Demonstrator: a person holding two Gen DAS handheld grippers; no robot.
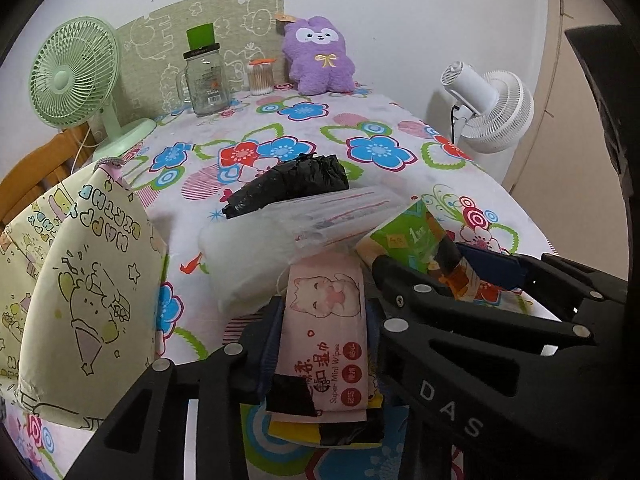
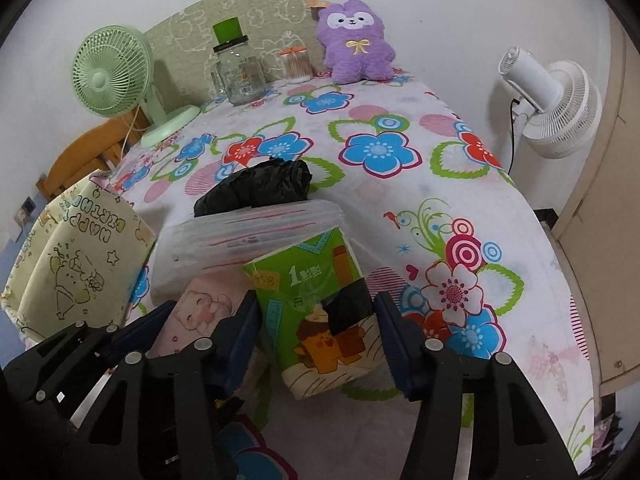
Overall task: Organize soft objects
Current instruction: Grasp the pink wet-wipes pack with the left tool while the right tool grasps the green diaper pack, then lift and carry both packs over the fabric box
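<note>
My left gripper [image 1: 324, 316] is shut on a pink wet-wipes pack [image 1: 326, 332] with a cat picture, near the table's front edge. My right gripper [image 2: 316, 316] straddles a green tissue pack [image 2: 316, 300], its blue pads close on both sides; contact is unclear. The tissue pack [image 1: 412, 240] and right gripper [image 1: 420, 264] also show in the left wrist view, and the wipes [image 2: 200, 304] show in the right wrist view. A clear plastic pack [image 1: 288, 236] and a black rolled bag [image 1: 288, 184] lie just beyond. A cream "Happy Birthday" bag [image 1: 80, 280] stands at the left.
A purple plush [image 1: 320, 56] sits at the table's far edge, beside a glass jar [image 1: 206, 76] and a cotton-swab tub [image 1: 261, 76]. A green fan [image 1: 76, 76] stands far left, a white fan [image 1: 492, 108] off the right edge. The flowered tablecloth [image 1: 372, 148] covers the table.
</note>
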